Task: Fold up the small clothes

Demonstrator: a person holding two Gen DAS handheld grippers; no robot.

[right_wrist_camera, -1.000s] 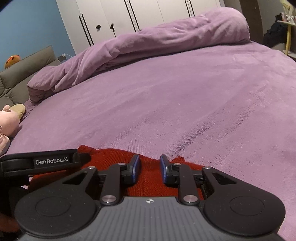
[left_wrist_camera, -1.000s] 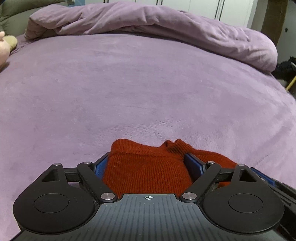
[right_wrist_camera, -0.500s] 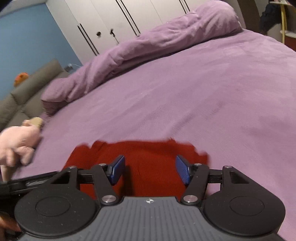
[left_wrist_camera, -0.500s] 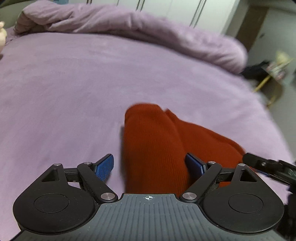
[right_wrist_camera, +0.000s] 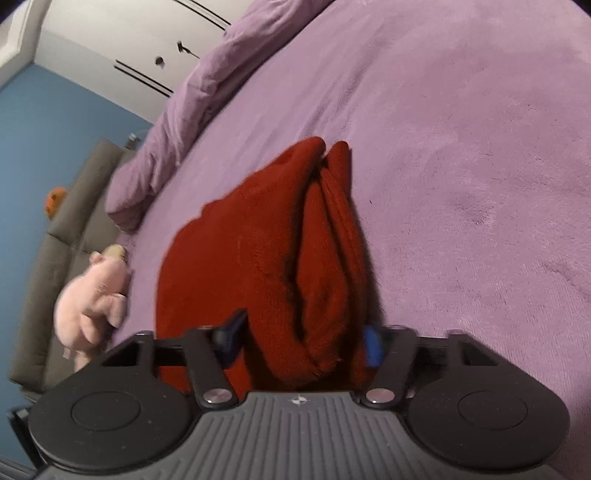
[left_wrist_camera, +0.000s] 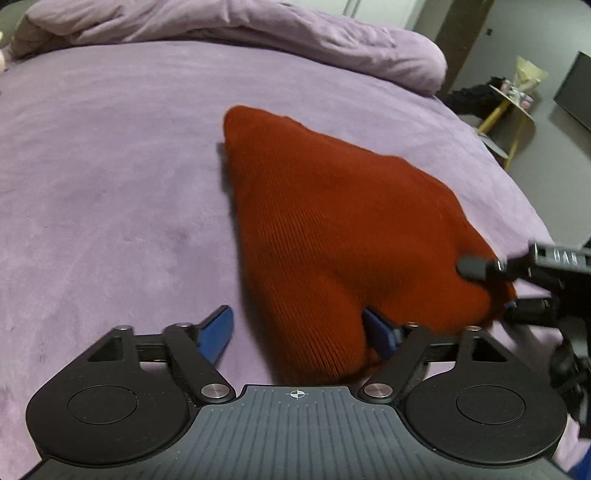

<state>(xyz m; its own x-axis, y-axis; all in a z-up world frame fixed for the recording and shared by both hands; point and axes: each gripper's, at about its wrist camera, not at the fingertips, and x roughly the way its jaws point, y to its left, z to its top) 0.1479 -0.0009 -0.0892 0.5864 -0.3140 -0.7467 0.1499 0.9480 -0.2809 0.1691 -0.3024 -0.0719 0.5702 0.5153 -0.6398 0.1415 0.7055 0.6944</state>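
Rust-red knitted garment (left_wrist_camera: 343, 236), folded into a wedge, lies on the purple plush bed cover (left_wrist_camera: 110, 166). Left gripper (left_wrist_camera: 299, 332) jaws closing, left pad clear of the knit, right pad against its near corner. Right gripper (right_wrist_camera: 303, 341) jaws closing around the bunched folds; contact unclear in blur. Rumpled purple duvet (left_wrist_camera: 258, 29) beyond; pink plush toy (right_wrist_camera: 92, 295) at bed edge by grey sofa (right_wrist_camera: 48, 266).

The garment (left_wrist_camera: 332, 229) is a dark red ribbed knit, folded into a thick bundle. It lies on the purple bed (left_wrist_camera: 110, 166), narrowing to a rounded corner at the far end. From the right wrist view (right_wrist_camera: 266, 258) several folded layers show, with deep creases between them.
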